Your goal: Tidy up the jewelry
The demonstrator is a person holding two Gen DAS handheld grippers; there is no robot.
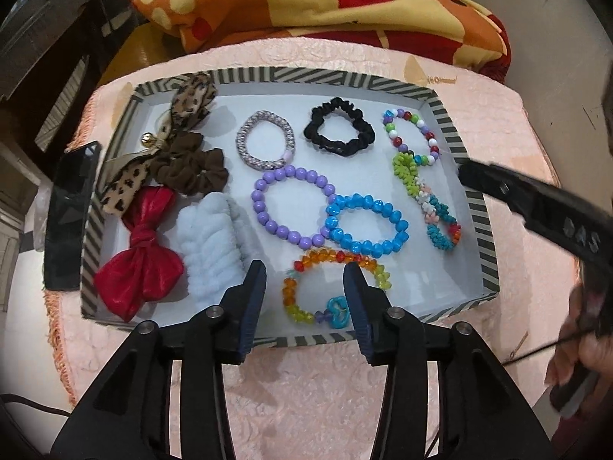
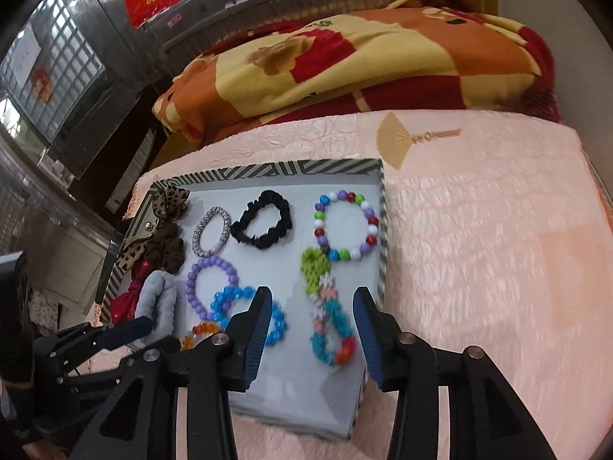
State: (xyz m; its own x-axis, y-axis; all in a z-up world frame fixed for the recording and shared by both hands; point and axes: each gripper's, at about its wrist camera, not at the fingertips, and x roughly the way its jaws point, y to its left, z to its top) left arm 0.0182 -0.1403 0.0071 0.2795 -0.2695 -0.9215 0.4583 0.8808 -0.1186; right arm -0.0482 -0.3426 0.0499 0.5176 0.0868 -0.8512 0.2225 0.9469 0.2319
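Left wrist: we see our left gripper (image 1: 304, 299) spread wide, holding nothing, over the tray's (image 1: 475, 207) near edge around the rainbow bracelet (image 1: 333, 287); blue bracelet (image 1: 366, 226) just beyond.
Right wrist: our right gripper (image 2: 310, 326) is wide open and empty, straddling the flower bracelet (image 2: 329, 314) at the tray's near right.

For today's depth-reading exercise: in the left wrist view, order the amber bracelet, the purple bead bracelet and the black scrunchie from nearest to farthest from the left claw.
1. Amber bracelet: nearest, lying between the open fingers of the left claw, at the tray's near edge.
2. Purple bead bracelet: mid-tray, beyond it.
3. Black scrunchie: farthest, near the tray's back wall.
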